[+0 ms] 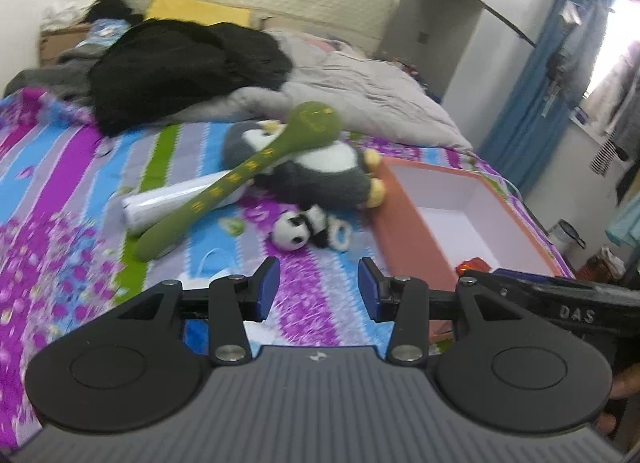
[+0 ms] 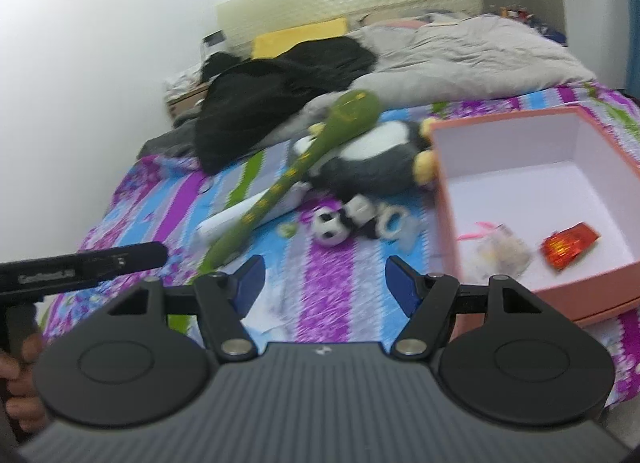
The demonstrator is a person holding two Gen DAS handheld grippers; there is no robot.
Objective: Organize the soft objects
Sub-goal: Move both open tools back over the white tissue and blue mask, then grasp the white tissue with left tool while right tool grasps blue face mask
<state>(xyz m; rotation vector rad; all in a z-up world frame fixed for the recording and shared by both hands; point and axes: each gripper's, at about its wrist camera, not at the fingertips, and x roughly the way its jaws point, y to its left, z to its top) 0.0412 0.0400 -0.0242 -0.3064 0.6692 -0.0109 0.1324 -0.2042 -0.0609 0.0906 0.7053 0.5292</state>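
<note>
The left gripper [image 1: 319, 289] hangs over the patterned bedspread [image 1: 64, 191] with its blue pads apart and nothing between them; only bedding shows in the gap. The right gripper [image 2: 325, 288] is likewise parted, a little wider, and empty above the same striped cover. Just beyond both lies a small panda plush [image 1: 291, 234], partly smeared by motion blur, with pale rings [image 2: 394, 223] beside it whose nature is hard to make out. Further back a large grey and white plush penguin [image 1: 328, 171] lies on its side, its yellow feet touching the wall of the orange box [image 1: 404, 219]. A long green soft toy [image 1: 240, 179] lies across the penguin and over a white roll [image 1: 160, 203], hiding much of both. Inside the box, seen from the right wrist, sit a red foil packet [image 2: 570, 247] and a pale, blurred bundle [image 2: 502, 253] that cannot be identified; the left view's own gripper cuts off the box's near corner. A black garment [image 1: 180, 67] and a grey quilt [image 1: 360, 87] are heaped behind. The other gripper's handle and some fingers [image 2: 18, 371] show at each frame's edge.
</note>
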